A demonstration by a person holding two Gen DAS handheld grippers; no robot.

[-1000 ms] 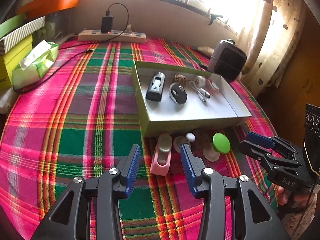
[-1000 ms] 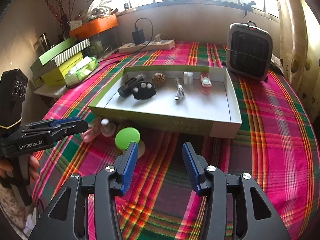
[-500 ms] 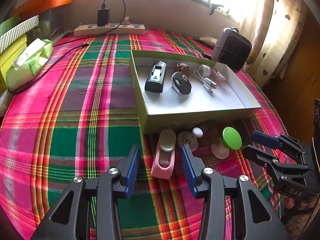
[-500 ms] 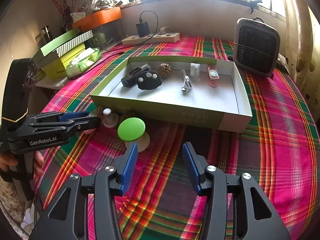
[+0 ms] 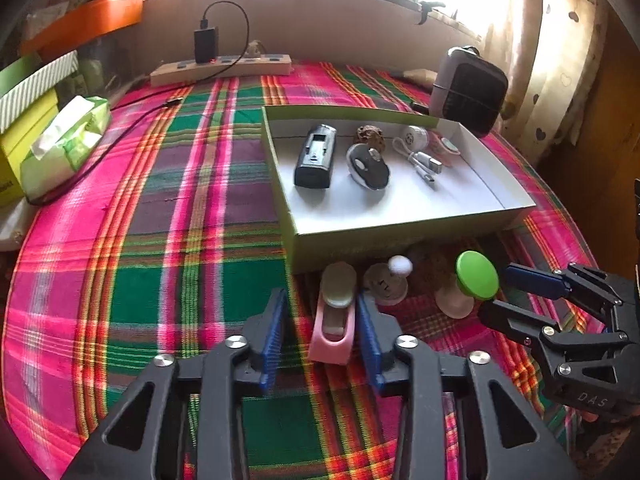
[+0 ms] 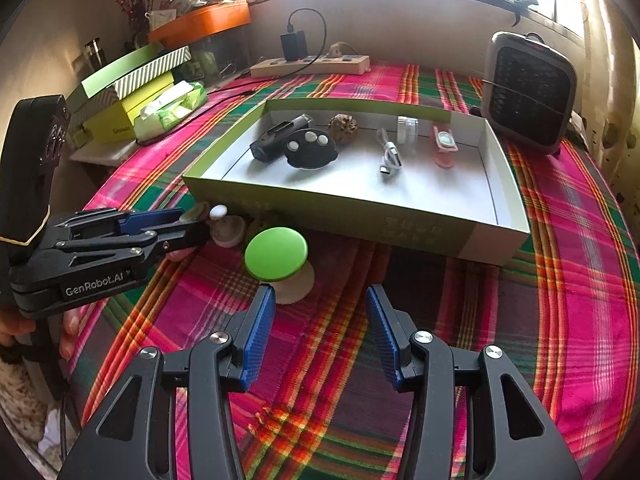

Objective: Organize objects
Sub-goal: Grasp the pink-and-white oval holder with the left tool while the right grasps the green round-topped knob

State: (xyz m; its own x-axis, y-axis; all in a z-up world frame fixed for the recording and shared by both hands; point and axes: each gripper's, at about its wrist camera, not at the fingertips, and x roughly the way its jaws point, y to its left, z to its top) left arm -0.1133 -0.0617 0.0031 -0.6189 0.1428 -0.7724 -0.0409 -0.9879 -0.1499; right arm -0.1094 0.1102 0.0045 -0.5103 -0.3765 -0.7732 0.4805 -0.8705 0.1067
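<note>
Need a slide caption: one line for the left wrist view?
Left tool closing around the pink holder on the plaid cloth, just in front of the half-filled green box.

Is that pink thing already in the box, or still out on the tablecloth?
Still out. The pink thing lies on the tablecloth before the box, between the left gripper fingers, which have just been closing.

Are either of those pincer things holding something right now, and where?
The left gripper has just been closing on the pink holder, jaws at its sides; a firm grip is unclear. The right gripper holds nothing.
</note>
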